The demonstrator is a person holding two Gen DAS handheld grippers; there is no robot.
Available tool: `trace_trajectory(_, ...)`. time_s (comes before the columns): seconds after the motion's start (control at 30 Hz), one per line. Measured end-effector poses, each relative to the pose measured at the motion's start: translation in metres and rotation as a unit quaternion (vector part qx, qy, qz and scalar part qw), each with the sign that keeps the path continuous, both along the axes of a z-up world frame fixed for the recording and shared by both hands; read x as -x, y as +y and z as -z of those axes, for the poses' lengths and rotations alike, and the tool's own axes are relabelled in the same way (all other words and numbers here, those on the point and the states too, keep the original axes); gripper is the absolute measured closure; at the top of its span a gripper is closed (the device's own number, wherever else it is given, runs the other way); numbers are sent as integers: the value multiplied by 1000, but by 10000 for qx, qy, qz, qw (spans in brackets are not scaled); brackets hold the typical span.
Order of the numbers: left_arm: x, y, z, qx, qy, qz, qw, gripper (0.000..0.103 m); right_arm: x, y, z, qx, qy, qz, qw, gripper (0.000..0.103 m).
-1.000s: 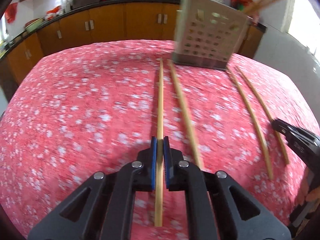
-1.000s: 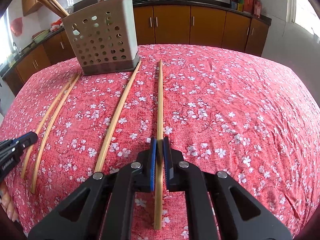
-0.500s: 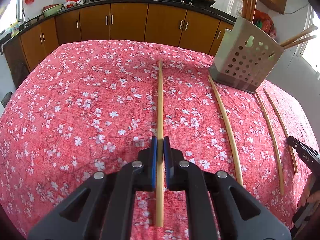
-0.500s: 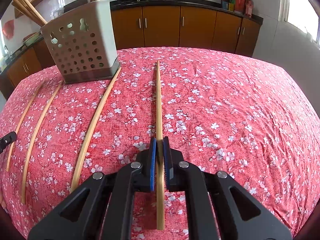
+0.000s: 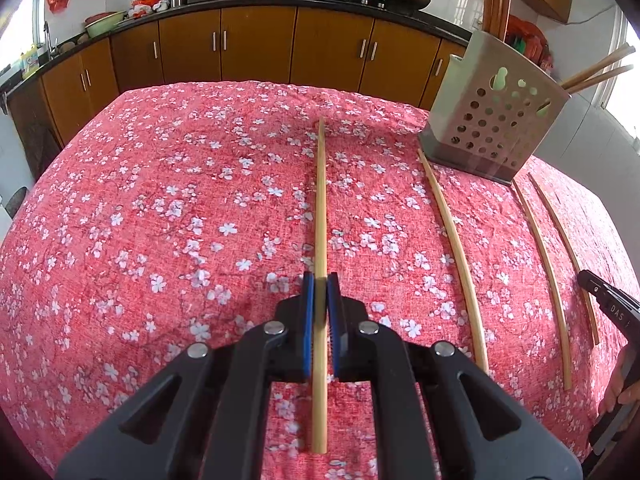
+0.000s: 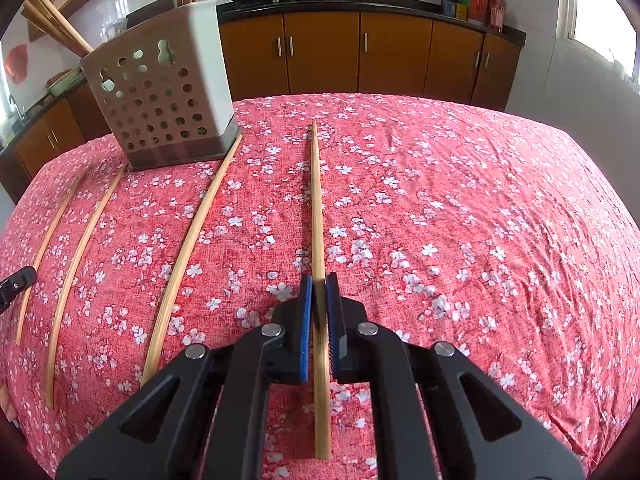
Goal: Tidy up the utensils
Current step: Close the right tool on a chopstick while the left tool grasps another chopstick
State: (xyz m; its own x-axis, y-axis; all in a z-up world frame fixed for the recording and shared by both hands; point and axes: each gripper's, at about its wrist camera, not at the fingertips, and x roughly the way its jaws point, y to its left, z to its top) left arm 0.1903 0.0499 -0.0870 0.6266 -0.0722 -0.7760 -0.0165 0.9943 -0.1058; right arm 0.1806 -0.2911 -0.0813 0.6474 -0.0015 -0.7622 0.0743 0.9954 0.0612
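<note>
A perforated grey metal utensil holder [image 6: 168, 92] is standing upright, several wooden chopsticks [image 6: 56, 26] leaning inside. Three pale bamboo chopsticks [image 6: 188, 240] are lying near it, while two more bamboo chopsticks [image 5: 320, 200] [image 6: 318, 208] are sitting clamped lengthwise.

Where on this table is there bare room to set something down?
Bare tablecloth: left of the left claw and left-held chopstick; right of the right claw and right-held chopstick. Crowded between: loose chopsticks beside the holder.
</note>
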Motion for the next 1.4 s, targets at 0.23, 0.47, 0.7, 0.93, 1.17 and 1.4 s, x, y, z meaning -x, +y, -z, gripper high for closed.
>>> trace_trajectory(0.23,-2,-3,1,-177,12,16,9998,94,0,0,0,-39,-2,18,10000,95)
trace_trajectory(0.47,-3,-5,2,-258,14,26,9997,94,4,1,0,-176,-7,-27,9998,95)
trace_trajectory(0.7,-2,-12,2,-714,26,156,9973,93,16,3,0,-263,-8,-94,9996,95)
trace_trajectory(0.93,9,-13,2,-738,28,176,9971,93,21,2,-1,-269,-6,-87,9996,95)
trace_trajectory(1.17,14,-13,0,-678,29,228,9974,95,21,0,-2,-260,-3,-124,9996,95)
trace_trajectory(1.4,30,-7,-21,-497,-205,292,9981,95,36,-8,-24,-346,-431,-44,9985,95)
